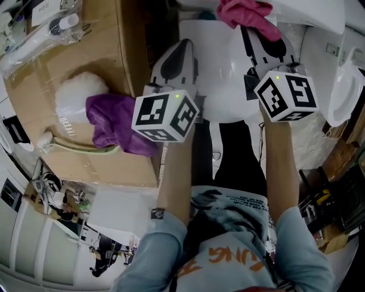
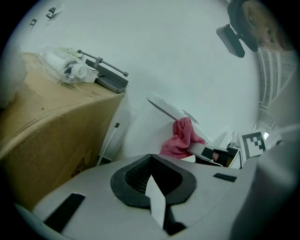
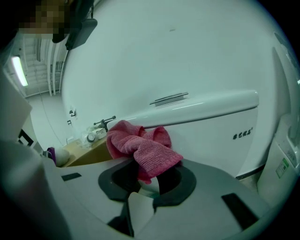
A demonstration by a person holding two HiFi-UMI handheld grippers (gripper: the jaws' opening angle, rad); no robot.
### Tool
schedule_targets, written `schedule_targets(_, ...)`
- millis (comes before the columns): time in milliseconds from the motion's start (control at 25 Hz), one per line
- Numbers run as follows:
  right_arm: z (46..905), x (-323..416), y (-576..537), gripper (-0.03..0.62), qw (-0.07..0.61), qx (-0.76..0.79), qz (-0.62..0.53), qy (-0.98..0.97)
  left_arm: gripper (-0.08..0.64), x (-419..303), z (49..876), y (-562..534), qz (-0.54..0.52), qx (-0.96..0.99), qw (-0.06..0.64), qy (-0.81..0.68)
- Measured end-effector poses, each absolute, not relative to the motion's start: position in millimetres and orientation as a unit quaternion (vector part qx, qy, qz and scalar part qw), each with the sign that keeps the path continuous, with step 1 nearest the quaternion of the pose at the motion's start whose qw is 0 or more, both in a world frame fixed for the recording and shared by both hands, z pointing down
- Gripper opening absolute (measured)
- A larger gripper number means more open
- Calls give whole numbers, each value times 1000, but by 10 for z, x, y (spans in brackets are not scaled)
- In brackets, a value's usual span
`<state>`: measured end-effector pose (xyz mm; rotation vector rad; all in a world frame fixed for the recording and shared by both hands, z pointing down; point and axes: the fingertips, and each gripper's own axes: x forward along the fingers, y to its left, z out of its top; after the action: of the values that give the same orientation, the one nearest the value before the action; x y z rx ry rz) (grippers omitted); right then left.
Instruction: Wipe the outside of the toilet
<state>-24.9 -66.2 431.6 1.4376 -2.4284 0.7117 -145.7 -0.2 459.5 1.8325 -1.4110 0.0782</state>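
The white toilet (image 1: 225, 91) stands straight ahead of me; its tank (image 3: 211, 126) and flat tank lid fill the right gripper view. My right gripper (image 1: 254, 31) is shut on a pink cloth (image 1: 244, 12), which bunches over its jaws (image 3: 140, 147) above the seat near the tank. The left gripper view also catches that cloth (image 2: 180, 138) beside the tank. My left gripper (image 1: 182, 45) hovers at the toilet's left edge, jaws closed together with nothing between them (image 2: 151, 159).
A large cardboard box (image 1: 80, 63) stands tight against the toilet's left side, carrying a purple cloth (image 1: 111, 122), a white fluffy brush (image 1: 77, 94) and a plastic bag of items (image 1: 40, 31). A white fixture (image 1: 342, 85) and clutter sit at the right.
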Motion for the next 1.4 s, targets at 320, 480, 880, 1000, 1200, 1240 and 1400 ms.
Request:
schedule_targets(320, 4287, 283, -657, 103, 117, 511, 243, -816, 26, -1078, 4600, -41, 49, 733, 387, -557)
schedule_targets(480, 4268, 593, -668, 103, 112, 527, 246, -805, 25, -954, 4586, -77, 78, 726, 364, -579)
schedule_targets(880, 4239, 1317, -705, 103, 104, 551, 248, -790, 25, -367, 4534, -125, 95, 741, 351, -564)
schedule_targets(1000, 4254, 1531, -710, 104, 98, 561, 251, -783, 25, -208, 4532, -128, 98, 746, 348, -559)
schedule_targets(1200, 4255, 1942, -676, 103, 74, 584, 268, -762, 26, 79, 4550, -139, 106, 752, 348, -550)
schedule_targets(1240, 4259, 2024, -667, 103, 71, 589, 270, -758, 25, 142, 4553, -134, 110, 754, 348, -547)
schedule_targets(1400, 4287, 2350, -653, 103, 59, 603, 280, -745, 25, 421, 4561, -140, 119, 761, 347, -536)
